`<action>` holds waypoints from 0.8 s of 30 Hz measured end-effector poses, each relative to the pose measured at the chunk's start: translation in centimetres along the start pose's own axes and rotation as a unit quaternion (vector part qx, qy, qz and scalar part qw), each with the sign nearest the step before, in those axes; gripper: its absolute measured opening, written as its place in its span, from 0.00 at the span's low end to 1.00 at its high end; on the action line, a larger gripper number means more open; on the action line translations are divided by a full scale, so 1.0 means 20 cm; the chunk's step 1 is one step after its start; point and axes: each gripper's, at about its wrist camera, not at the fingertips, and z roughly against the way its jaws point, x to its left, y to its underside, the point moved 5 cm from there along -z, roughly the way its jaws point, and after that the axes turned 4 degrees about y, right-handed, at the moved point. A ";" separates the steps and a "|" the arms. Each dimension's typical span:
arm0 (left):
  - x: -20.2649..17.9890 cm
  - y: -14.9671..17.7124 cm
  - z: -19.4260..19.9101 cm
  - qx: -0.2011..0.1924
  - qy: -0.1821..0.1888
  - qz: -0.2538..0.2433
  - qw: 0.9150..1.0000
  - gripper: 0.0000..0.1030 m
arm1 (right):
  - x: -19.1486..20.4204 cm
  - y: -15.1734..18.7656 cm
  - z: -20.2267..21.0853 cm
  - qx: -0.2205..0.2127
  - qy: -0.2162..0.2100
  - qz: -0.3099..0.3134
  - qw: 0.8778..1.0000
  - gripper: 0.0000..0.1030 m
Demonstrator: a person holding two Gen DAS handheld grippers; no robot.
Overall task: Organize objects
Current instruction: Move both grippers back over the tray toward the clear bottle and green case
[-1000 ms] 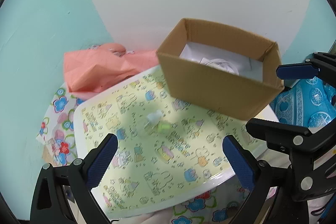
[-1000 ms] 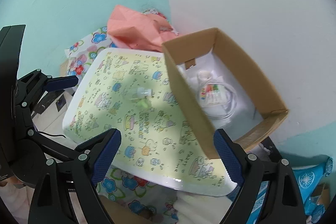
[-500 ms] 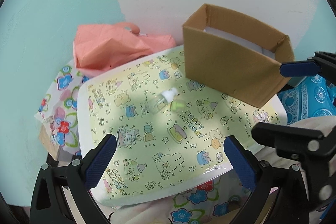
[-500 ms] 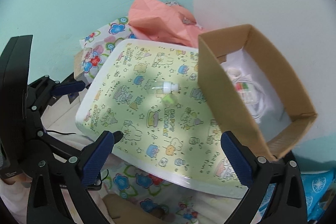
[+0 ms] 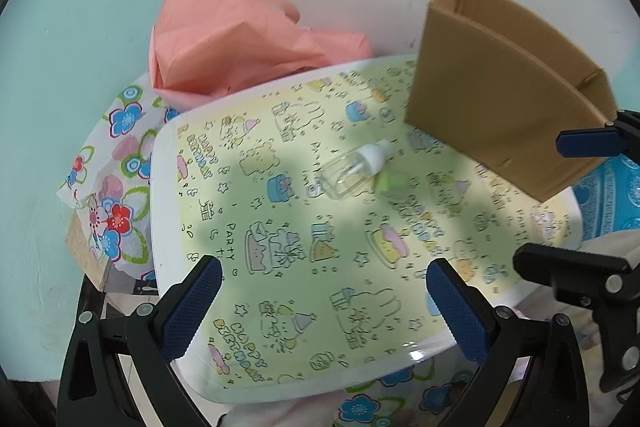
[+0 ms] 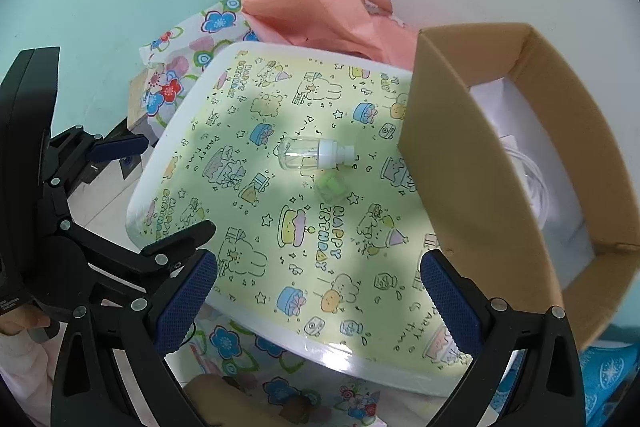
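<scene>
A small clear spray bottle (image 5: 354, 167) with a white nozzle lies on its side on the yellow patterned table top (image 5: 280, 267), with a pale green cap (image 5: 390, 183) beside it. In the right wrist view the bottle (image 6: 310, 153) and cap (image 6: 330, 185) lie left of an open cardboard box (image 6: 472, 163) that holds white items. The box also shows in the left wrist view (image 5: 496, 95). My left gripper (image 5: 320, 307) is open and empty above the table's near edge. My right gripper (image 6: 318, 301) is open and empty, nearer than the bottle.
A crumpled pink bag (image 5: 240, 47) lies at the table's far edge against the wall. A floral cloth (image 5: 116, 163) hangs at the left. A blue patterned item (image 5: 612, 199) sits at the right. The left gripper shows in the right wrist view (image 6: 80, 187).
Both grippers have shifted left and come lower and closer to the table. The bottle and cap appear larger. The box now sits further right in both views.
</scene>
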 end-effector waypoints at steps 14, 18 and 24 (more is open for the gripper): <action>0.07 -0.04 -0.26 0.030 0.002 -0.034 0.999 1.00 | -0.03 -0.04 -0.34 0.051 -0.004 0.000 0.999 1.00; 0.08 -0.07 -0.32 0.037 0.000 -0.048 0.998 1.00 | -0.04 -0.06 -0.40 0.048 0.002 0.004 0.999 0.99; 0.08 -0.13 -0.43 0.046 -0.011 -0.094 0.994 1.00 | -0.06 -0.09 -0.51 0.070 -0.006 0.001 0.998 0.94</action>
